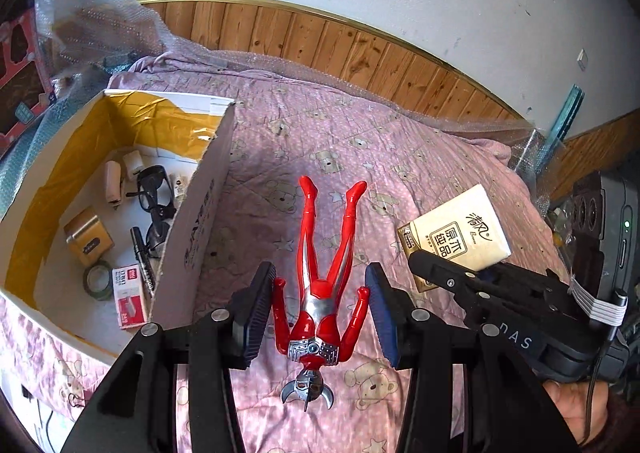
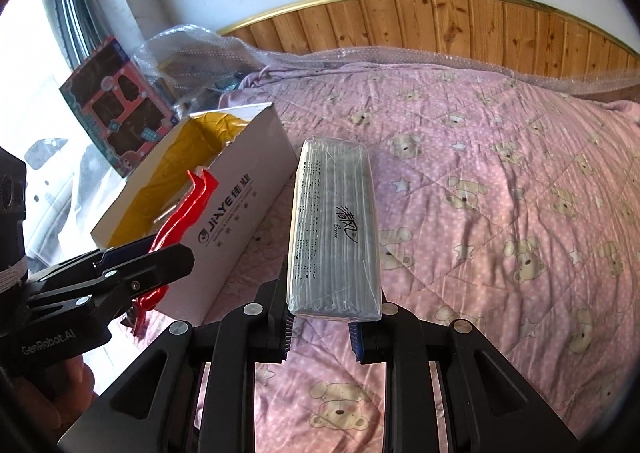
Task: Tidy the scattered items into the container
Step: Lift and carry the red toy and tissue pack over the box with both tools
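Left fingers (image 1: 320, 305) clamped on red figure (image 1: 324, 265), legs pointing ahead, nearer the box (image 1: 188, 229) at left; right fingers (image 2: 320, 329) pinching tissue pack (image 2: 336, 229) lengthwise above bed (image 2: 500, 213).

Box (image 2: 224, 213) hiding figure's legs (image 2: 184, 209)

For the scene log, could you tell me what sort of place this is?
Most likely a bedroom: a pink bear-print quilt covers a bed set against wood wall panelling, with bubble wrap piled at its edge.
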`<state>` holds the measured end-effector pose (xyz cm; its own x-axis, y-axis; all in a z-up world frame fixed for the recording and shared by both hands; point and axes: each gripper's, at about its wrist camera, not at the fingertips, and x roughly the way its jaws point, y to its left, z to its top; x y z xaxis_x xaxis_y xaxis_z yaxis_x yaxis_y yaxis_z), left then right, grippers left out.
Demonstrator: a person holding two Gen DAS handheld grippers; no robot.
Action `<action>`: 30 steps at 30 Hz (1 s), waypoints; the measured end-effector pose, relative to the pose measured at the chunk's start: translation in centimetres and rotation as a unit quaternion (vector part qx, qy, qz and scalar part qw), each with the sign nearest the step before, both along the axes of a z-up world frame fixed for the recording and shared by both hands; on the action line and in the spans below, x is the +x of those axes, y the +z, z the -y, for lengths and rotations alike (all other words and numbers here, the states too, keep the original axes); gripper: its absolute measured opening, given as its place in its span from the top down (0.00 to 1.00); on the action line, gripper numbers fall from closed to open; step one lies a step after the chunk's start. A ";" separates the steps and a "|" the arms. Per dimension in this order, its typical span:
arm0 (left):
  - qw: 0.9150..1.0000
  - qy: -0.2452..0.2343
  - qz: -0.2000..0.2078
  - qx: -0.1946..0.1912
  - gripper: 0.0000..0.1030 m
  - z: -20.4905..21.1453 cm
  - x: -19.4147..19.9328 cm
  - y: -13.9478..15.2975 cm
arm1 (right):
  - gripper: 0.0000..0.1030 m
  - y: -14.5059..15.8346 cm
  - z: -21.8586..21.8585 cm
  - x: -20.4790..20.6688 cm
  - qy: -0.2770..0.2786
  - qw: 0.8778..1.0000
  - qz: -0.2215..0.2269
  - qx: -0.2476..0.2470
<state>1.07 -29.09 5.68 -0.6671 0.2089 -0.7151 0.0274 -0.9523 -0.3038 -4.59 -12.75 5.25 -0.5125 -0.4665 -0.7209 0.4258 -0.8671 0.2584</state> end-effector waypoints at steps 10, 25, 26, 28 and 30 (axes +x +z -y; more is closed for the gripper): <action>0.999 0.048 -0.013 -0.007 0.53 4.3 2.0 0.7 | 0.77 1.9 5.2 1.6 0.049 0.998 -0.022 0.016; 0.992 0.125 -0.032 0.008 0.53 12.9 4.3 2.1 | 0.77 5.0 12.1 1.5 0.114 0.992 -0.049 0.017; 0.991 0.132 -0.032 0.012 0.53 13.7 4.4 2.1 | 0.77 5.1 12.5 1.4 0.117 0.992 -0.050 0.016; 0.989 0.146 -0.030 0.022 0.53 15.3 4.5 2.1 | 0.77 5.4 13.2 1.0 0.124 0.991 -0.052 0.015; 0.986 0.158 -0.028 0.032 0.53 16.6 4.7 2.1 | 0.77 5.7 13.8 0.6 0.130 0.990 -0.056 0.015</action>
